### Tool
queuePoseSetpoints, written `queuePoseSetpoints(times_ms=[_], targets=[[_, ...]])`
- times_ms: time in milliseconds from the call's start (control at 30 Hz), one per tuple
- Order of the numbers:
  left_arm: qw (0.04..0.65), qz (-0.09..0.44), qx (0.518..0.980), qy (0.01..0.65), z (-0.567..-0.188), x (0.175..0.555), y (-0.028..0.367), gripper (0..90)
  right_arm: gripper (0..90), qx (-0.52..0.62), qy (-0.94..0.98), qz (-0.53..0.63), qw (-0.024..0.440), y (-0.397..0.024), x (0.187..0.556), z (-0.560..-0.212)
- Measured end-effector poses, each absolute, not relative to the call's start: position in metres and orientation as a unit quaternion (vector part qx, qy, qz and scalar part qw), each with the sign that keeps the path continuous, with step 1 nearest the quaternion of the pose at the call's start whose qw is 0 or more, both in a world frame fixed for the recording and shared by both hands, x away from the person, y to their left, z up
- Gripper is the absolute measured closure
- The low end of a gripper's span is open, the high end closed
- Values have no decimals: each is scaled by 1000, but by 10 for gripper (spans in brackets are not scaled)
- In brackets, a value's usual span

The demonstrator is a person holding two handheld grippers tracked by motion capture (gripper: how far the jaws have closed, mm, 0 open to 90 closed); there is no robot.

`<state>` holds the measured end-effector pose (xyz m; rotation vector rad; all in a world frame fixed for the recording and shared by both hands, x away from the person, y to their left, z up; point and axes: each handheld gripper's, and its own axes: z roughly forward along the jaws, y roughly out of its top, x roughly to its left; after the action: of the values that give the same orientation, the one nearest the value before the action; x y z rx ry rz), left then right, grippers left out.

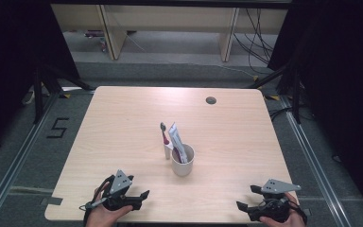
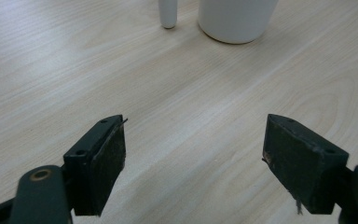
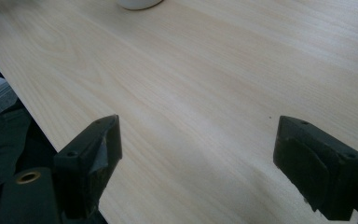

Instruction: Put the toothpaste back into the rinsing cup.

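Note:
A white cup [image 1: 183,163] stands near the middle of the wooden table [image 1: 123,123]. A white and red tube [image 1: 176,141] sticks up out of it. Just left of the cup stands a toothbrush [image 1: 165,139] with a white handle base, which looks to be outside the cup. My left gripper [image 1: 142,199] rests near the front edge, left of the cup, open and holding nothing. My right gripper [image 1: 247,197] sits at the front right, also open and holding nothing. In the left gripper view the cup [image 2: 235,18] and the white handle base [image 2: 168,13] lie ahead of the open gripper [image 2: 193,140]. The right gripper [image 3: 198,144] shows bare wood between its jaws.
A round cable hole [image 1: 211,100] sits in the table's far right part. Dark floor and metal rails run along both sides of the table. Wooden furniture legs and cables stand beyond the far edge. The table's front edge [image 3: 42,121] runs close to my right gripper.

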<state>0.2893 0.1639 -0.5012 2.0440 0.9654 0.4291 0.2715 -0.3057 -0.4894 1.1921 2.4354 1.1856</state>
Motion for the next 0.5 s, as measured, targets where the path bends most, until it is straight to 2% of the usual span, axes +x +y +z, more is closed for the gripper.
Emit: queuePoseSetpoints(times_ms=[500], targets=[[408, 172, 810, 385, -501, 289, 163, 210, 160, 401, 820, 398, 90, -306, 272, -490]])
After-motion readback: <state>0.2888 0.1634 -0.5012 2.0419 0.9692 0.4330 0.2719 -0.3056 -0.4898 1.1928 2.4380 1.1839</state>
